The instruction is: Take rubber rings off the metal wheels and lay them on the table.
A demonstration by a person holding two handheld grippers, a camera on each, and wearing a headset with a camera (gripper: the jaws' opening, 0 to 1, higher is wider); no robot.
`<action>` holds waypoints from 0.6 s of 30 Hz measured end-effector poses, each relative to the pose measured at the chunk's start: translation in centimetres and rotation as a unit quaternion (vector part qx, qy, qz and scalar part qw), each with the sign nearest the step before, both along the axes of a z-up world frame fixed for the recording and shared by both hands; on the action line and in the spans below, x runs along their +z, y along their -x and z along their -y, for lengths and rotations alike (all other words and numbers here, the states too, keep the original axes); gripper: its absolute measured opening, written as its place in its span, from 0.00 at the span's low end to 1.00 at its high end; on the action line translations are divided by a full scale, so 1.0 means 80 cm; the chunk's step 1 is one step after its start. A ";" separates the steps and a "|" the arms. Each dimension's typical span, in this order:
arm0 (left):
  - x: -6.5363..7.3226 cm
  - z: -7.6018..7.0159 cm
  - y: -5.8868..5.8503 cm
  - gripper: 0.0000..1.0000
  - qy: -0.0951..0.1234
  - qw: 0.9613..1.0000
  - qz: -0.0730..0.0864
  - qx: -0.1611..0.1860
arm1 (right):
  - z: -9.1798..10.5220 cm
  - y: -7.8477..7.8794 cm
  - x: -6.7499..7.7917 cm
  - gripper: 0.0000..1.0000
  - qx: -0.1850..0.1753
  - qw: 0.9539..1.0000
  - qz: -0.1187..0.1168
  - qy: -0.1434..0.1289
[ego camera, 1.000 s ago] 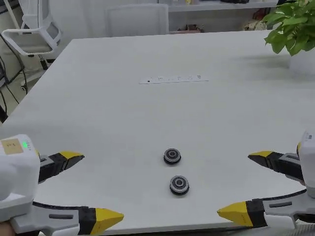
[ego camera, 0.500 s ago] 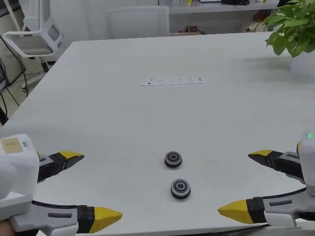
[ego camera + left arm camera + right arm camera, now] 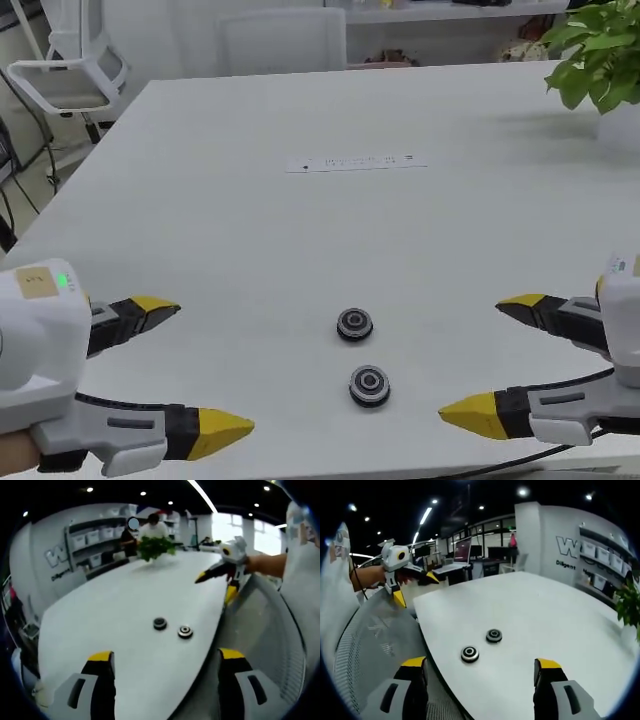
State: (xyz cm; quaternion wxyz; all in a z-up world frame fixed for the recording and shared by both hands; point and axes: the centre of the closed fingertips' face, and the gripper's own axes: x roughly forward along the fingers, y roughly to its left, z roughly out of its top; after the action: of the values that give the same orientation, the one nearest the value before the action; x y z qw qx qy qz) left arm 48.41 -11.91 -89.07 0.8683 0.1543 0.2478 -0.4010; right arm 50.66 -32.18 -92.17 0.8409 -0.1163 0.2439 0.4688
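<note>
1. The head view is bright and evenly lit from above. The white table carries only soft shadows, faint beneath the plant at upper right and small and dark under the wheels.
2. Both gripper views are dimmer, slightly soft, and bent by the fisheye lens toward the edges.
3. Ceiling lights glare as spots along the top of both gripper views. Windows blow out at upper right of the left gripper view.

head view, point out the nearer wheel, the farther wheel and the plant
nearer wheel (image 3: 369, 384), head view, on its centre hub
farther wheel (image 3: 354, 323), head view, on its centre hub
plant (image 3: 598, 62), head view, on its green leaves
</note>
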 end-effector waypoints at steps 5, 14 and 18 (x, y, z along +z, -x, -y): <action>0.002 0.007 -0.007 0.85 -0.005 1.000 0.005 -0.011 | -0.002 -0.007 -0.001 0.83 0.004 1.000 0.003 0.000; 0.002 0.022 -0.023 0.78 -0.006 0.999 0.016 -0.037 | -0.008 -0.017 -0.008 0.78 0.019 1.000 0.007 0.002; -0.005 0.026 -0.032 0.75 -0.008 0.999 0.010 -0.043 | -0.011 -0.023 -0.013 0.76 0.023 1.000 0.005 0.000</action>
State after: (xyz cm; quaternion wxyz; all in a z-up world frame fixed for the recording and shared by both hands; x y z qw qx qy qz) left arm 50.93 -13.98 -89.51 0.8516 0.1754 0.2354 -0.4342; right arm 52.53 -31.30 -93.21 0.8309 -0.1241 0.2373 0.4877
